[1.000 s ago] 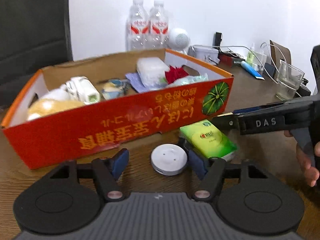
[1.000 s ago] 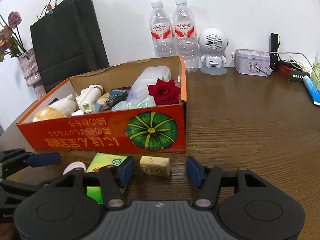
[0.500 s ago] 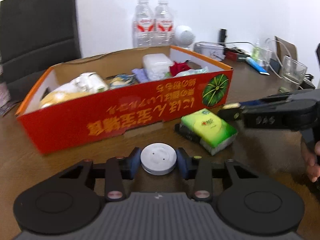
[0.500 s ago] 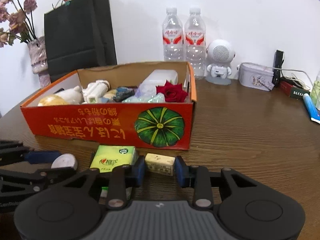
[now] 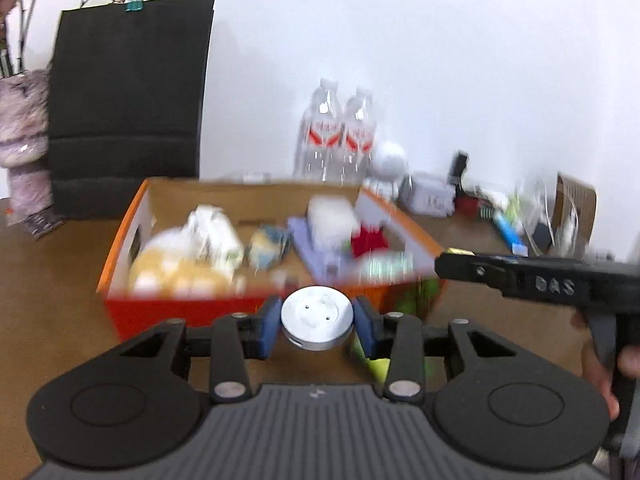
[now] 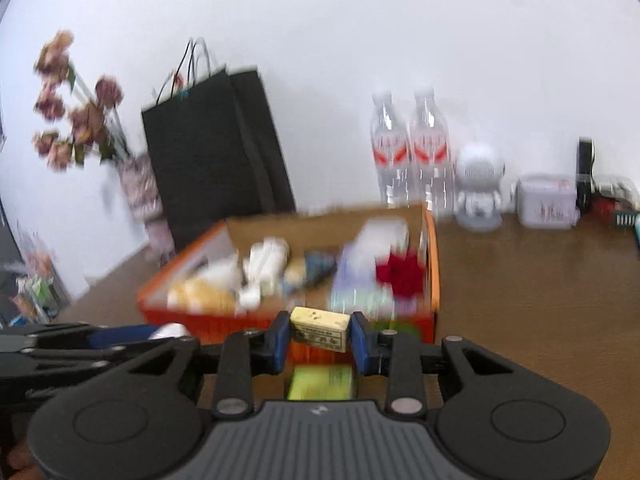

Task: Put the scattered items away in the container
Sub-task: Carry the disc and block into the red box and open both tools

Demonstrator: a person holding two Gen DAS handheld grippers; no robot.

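A white wall and a brown wooden tabletop [image 5: 60, 280] are seen in the left wrist view, with a black paper bag [image 5: 128, 100] and two water bottles [image 5: 336, 136] at the back. The orange cardboard box [image 5: 124, 240], filled with blurred items, is seen ahead. A white round disc [image 5: 317, 317] is clamped between the blue pads of the left hand-held gripper [image 5: 317, 322], raised in front of the box's near wall. The right hand-held gripper [image 5: 532, 282] is seen at the right.

In the right wrist view the same wall, dried flowers [image 6: 72, 108] and a white robot-shaped speaker [image 6: 479, 184] are shown. A small yellowish block [image 6: 319, 328] is pinched by the right hand-held gripper [image 6: 319, 338], held at the box [image 6: 434, 264] front edge. A green packet [image 6: 322, 382] is left on the tabletop [image 6: 540, 280] below it.
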